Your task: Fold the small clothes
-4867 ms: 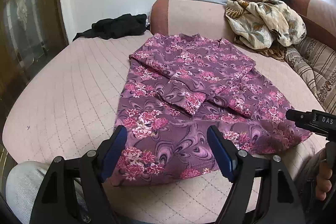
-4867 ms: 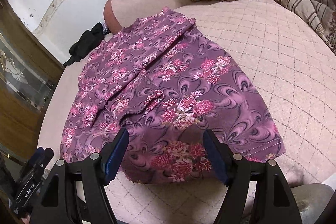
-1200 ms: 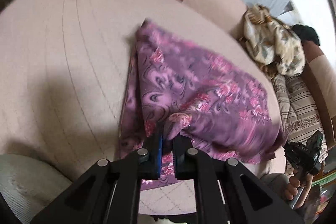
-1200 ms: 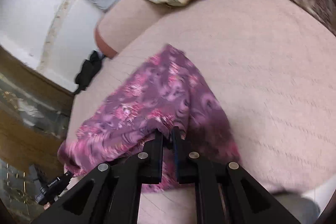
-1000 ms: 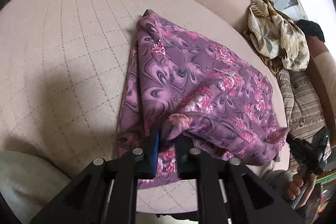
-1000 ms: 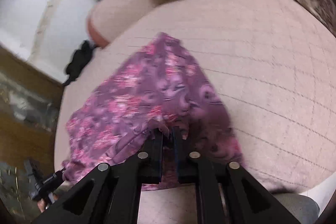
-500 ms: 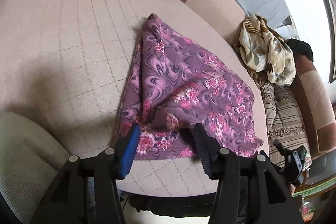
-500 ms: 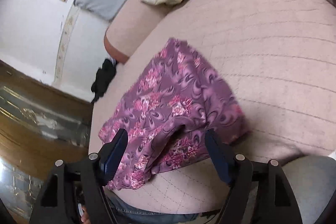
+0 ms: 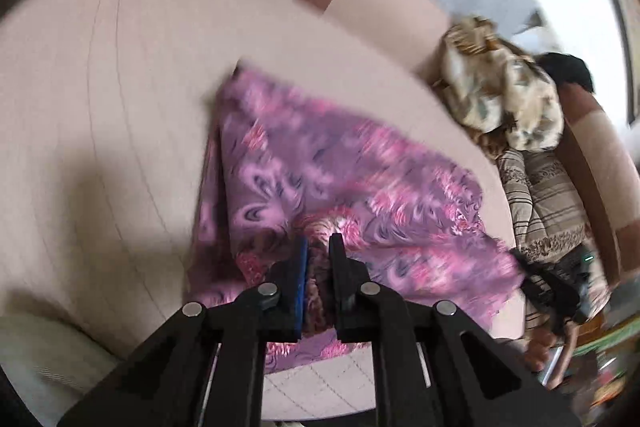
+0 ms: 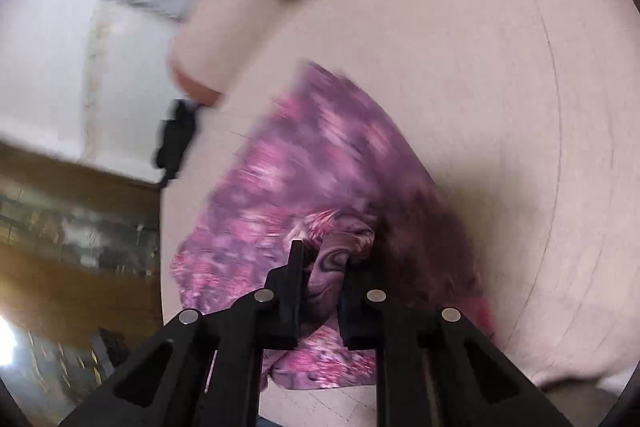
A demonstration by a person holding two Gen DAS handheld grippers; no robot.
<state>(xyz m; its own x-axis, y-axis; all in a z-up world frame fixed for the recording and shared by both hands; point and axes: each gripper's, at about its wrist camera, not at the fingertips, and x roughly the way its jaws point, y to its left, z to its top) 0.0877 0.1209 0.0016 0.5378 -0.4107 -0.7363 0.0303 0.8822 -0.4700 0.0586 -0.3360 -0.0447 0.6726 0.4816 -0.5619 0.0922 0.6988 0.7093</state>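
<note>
Quilted bed [image 9: 100, 99], dress [image 9: 320, 167] between both claws [image 9: 318, 247]

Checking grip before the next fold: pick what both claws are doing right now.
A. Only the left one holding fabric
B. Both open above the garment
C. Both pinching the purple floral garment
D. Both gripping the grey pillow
C: the left claw and the right claw each have a bunch of the purple floral garment squeezed between nearly closed fingers.
</note>
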